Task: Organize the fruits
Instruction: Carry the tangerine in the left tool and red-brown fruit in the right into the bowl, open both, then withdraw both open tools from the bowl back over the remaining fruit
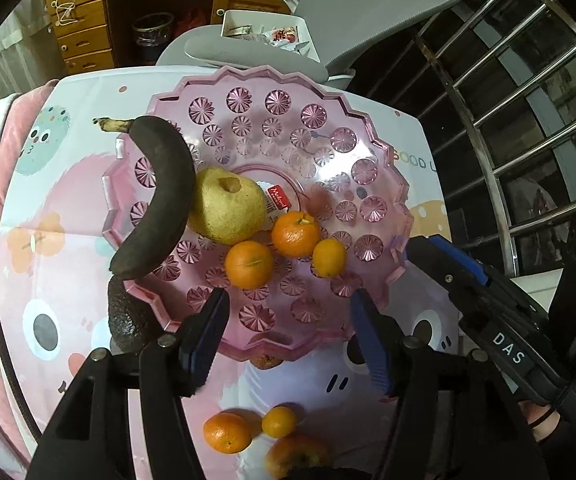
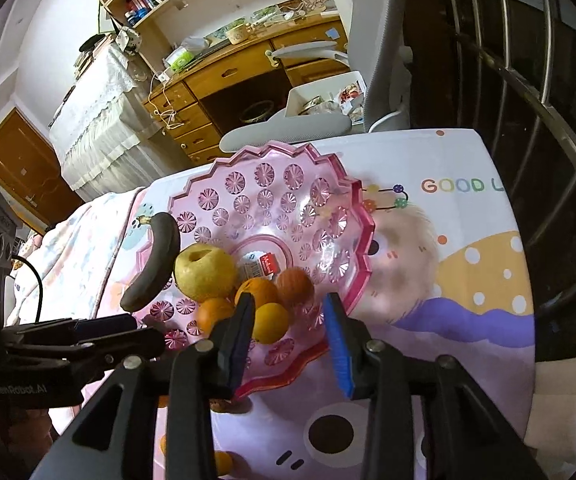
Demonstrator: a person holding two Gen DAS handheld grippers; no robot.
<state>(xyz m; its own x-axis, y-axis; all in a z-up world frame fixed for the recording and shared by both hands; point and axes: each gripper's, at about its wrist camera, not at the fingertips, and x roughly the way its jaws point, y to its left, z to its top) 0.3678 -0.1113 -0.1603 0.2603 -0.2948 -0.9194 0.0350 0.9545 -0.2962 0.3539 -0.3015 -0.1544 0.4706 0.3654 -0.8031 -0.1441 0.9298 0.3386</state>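
Cartoon tablecloth point(image 2: 468, 208) reads "GOOD"; right gripper point(image 1: 504, 344) reads "DAS".

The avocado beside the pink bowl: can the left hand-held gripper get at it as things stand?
Probably not cleanly. The avocado lies tucked under the pink bowl's rim, the banana overhanging it. The left hand-held gripper stands open above the bowl, to its side.

Each hand-held gripper is black, with angular arms pinned by round silver screws and blue ribbed pads on the fingers point(image 1: 203, 340) — left hand-held gripper point(image 1: 288, 332), right hand-held gripper point(image 2: 290, 332). White lettering marks the bodies — "DAS" on the right, "GenRobot.AI" on the left. A black cable trails from the left.
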